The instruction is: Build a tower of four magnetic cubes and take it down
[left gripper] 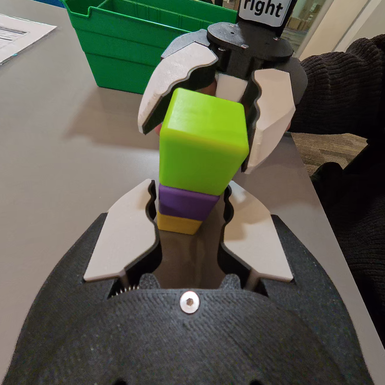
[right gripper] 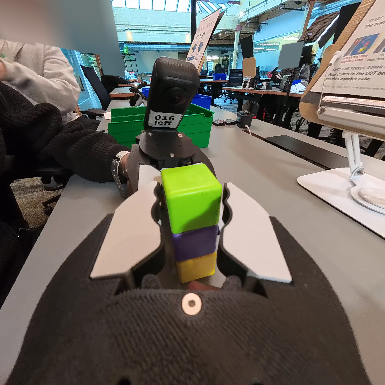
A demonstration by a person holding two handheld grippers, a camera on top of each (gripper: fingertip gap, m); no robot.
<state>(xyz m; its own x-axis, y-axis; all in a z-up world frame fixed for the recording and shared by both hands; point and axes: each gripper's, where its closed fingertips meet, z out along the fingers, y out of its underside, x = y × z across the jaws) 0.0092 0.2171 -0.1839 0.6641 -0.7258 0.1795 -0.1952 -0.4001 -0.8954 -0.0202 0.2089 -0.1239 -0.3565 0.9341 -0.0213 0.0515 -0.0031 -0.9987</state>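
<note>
Here the right tool (right gripper: pixel 190 212) has its two white fingers on either side of a green block (right gripper: pixel 192 200), the top block of a small tower. The fingers sit very close to the block's sides, but a thin gap shows on the right side, so I cannot tell if they are squeezing it. In the left wrist view the right tool (left gripper: pixel 195 133) comes in from the far side with its fingers spread around the green block (left gripper: pixel 203 143), and the left finger looks a little way off it. Under the green block is a purple block (right gripper: pixel 194 242), and under that is a yellow block (right gripper: pixel 195 266). A bit of something red (right gripper: pixel 200 285) peeks out below the yellow one. The left tool (left gripper: pixel 188 200) is on the other side of the tower, with its fingers apart, one on each side of the purple block (left gripper: pixel 185 203) and yellow block (left gripper: pixel 179 224); they do not seem to touch. The tower stands on a grey surface (left gripper: pixel 62 166). Behind it is a green bin (left gripper: pixel 125 41). A sheet of paper (left gripper: pixel 18 35) lies far off to the left. A white stand (right gripper: pixel 343 183) with a sign on it is on the right. A dark knitted sleeve (right gripper: pixel 79 145) reaches to the left tool.
</note>
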